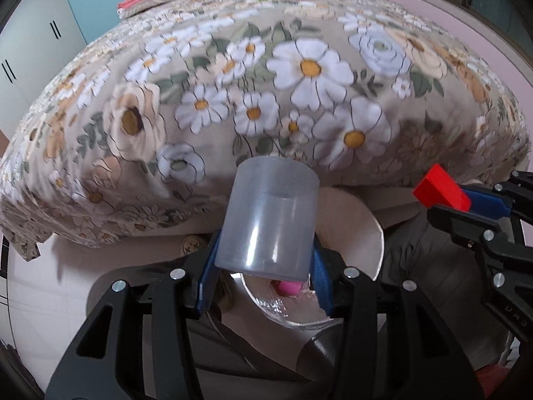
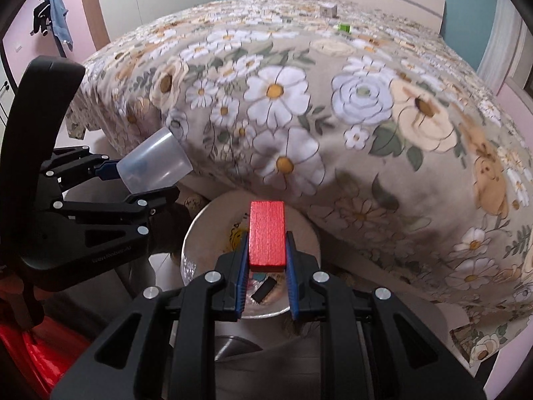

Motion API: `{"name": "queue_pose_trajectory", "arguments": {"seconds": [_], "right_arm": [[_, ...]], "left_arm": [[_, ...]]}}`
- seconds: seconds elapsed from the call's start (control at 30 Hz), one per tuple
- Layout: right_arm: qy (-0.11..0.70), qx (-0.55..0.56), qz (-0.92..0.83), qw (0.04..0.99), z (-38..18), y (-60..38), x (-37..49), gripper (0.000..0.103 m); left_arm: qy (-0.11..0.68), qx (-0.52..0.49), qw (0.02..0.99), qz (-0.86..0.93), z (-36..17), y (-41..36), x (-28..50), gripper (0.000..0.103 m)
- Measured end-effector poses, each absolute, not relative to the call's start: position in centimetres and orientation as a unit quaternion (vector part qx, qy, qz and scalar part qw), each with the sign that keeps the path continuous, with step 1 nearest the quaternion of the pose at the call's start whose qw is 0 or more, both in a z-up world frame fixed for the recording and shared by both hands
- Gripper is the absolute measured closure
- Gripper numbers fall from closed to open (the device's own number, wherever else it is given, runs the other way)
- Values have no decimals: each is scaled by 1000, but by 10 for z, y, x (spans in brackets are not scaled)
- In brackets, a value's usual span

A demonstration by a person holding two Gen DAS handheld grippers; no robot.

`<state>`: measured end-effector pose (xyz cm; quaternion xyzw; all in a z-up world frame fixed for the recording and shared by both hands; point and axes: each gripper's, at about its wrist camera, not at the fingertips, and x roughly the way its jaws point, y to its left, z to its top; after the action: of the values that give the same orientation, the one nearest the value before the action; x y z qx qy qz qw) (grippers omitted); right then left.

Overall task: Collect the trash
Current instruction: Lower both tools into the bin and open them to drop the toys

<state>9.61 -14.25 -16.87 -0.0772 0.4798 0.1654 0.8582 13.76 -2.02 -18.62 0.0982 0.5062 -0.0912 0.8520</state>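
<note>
The left gripper [image 1: 265, 266] has its jaws squeezed on a see-through plastic cup [image 1: 268, 215], and the right gripper [image 2: 266, 286] has its jaws squeezed on a red block [image 2: 267, 235]; both hang over the round bin [image 2: 200, 230] on the floor, just by the near edge of the bed [image 2: 333, 116]. The cup is tipped and sits over the bin's rim, so it may bounce off and roll under the bed if it is let go there. The two grippers are close, so they may bump, and the block could land outside the bin.
</note>
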Motion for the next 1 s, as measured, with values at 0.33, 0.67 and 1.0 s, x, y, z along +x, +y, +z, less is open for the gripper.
{"name": "queue_pose_trajectory", "arguments": {"seconds": [0.33, 0.67, 1.0], "right_arm": [[536, -53, 168, 826, -211, -148, 109, 81], [578, -47, 161, 798, -247, -151, 125, 81], [608, -43, 154, 778, -280, -149, 149, 81]], "left_arm": [[551, 90, 823, -102, -226, -17, 153, 54], [598, 91, 787, -122, -270, -24, 164, 54], [638, 105, 750, -140, -311, -35, 172, 54]]}}
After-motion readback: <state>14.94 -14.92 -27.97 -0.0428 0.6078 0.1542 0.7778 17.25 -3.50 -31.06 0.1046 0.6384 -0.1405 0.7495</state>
